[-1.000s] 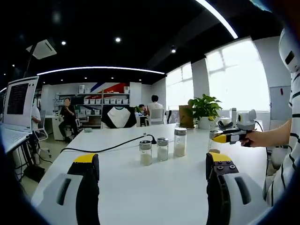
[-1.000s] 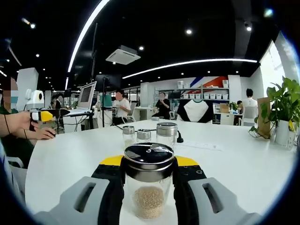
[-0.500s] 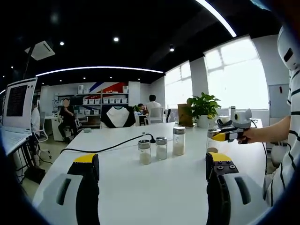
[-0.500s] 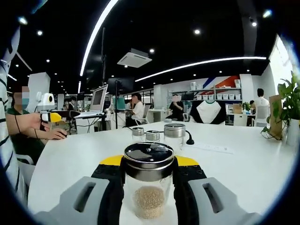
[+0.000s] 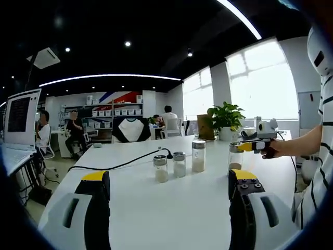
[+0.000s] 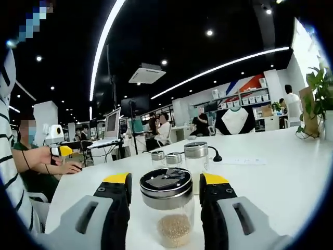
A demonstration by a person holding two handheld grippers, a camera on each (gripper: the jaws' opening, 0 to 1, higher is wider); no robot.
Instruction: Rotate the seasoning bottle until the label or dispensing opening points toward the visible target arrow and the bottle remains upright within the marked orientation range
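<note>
In the right gripper view, my right tongs reach forward over a white tabletop. Their two yellow-tipped jaws stand on either side of a glass seasoning bottle with a shiny metal lid. A slim gap shows between each jaw and the glass, so the tongs are apart, not clamped on it. The bottle stands upright on the tabletop, near me, with tan granules settled in its bottom. I cannot make out a label or an arrow. Farther away on the tabletop stand three smaller glass shakers in a close group, and a black cable runs just behind them. At far left, a person's hand holds the left tongs.

In the left gripper view, my left tongs are wide apart with nothing between the jaws. The same three shakers stand at mid-tabletop. To their right, the seasoning bottle sits between the jaws of the right tongs, held by a hand in a striped sleeve. A potted plant stands beyond, by bright windows.
</note>
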